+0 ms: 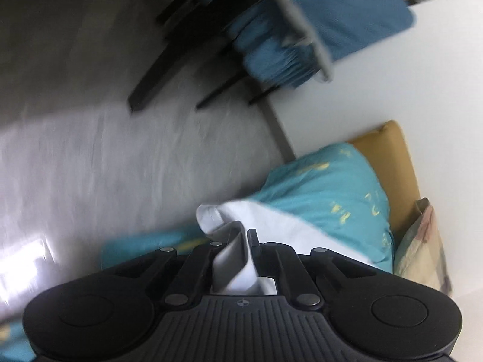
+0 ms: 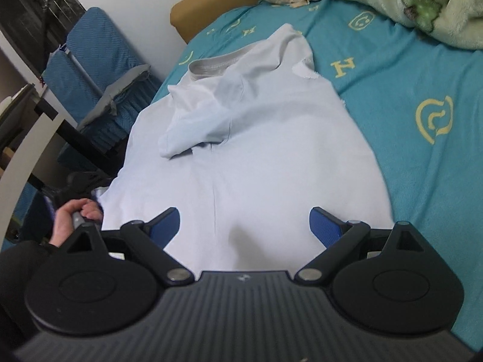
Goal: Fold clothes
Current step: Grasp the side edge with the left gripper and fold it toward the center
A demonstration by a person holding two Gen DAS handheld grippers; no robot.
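One soft white cotton T-shirt [image 2: 241, 150] spread flat on teal patterned bedsheet [image 2: 422, 181], ribbed collar far, one sleeve flopped inward. Left gripper [image 1: 246, 241] clamped tight on a bunched fold of its hem; right gripper [image 2: 244, 223] hovering over the near hem, blue ribbed pads [image 2: 166, 223] wide apart, gripping nothing. Likely trouble: thin limp cloth slipping free, or a one-sided pull dragging and creasing everything.
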